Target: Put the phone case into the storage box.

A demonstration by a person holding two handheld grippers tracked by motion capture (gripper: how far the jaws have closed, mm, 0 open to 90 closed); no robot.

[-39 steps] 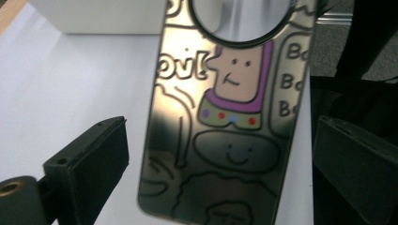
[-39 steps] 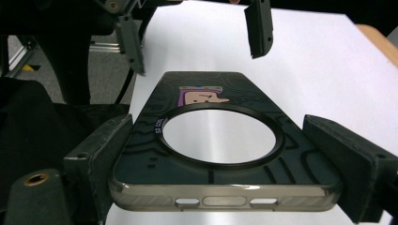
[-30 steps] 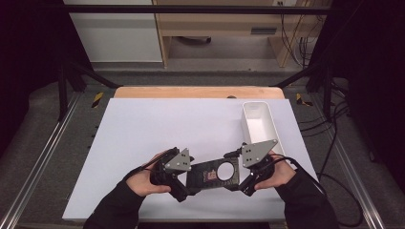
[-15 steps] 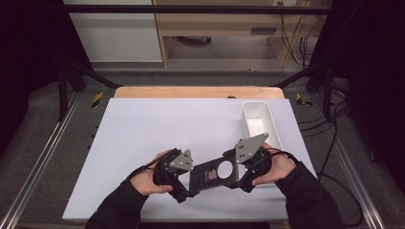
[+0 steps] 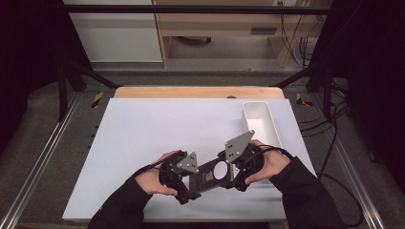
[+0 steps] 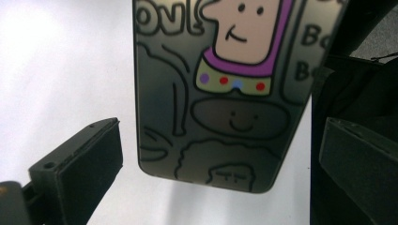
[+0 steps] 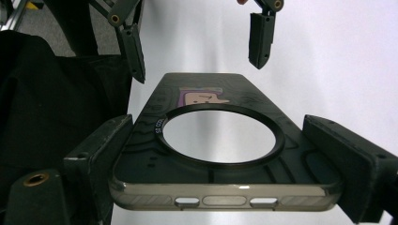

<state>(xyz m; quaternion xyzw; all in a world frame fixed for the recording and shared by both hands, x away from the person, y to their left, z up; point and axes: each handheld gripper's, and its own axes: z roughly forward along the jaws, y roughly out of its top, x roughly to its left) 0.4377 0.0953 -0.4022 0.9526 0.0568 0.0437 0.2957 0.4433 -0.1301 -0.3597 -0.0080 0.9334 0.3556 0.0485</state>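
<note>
Phone case: a dark, half-transparent case with a big round opening, near the front edge of the white table, between the two grippers. In the right gripper view the case looks to hang a little above the table surface, with its short end with three slots toward the camera. In the left gripper view its other end shows cartoon drawings (a face with a purple outline, coloured dots).

Right gripper: it grasps the case. Its two black jaws press the long sides of the case at the end with the round opening.

Left gripper: released. In the left gripper view both jaws stand apart from the case, with white table visible between the left jaw and the case edge. The case end lies between the jaws without touching them.

White bin: an oblong tray at the right side of the table, behind the right hand.

Change from the earlier frames: both hands and the case stay at almost the same place. The right hand is now turned a little more inward, and its grey plate stands nearer to the bin's front end. The left hand keeps its position.
</note>
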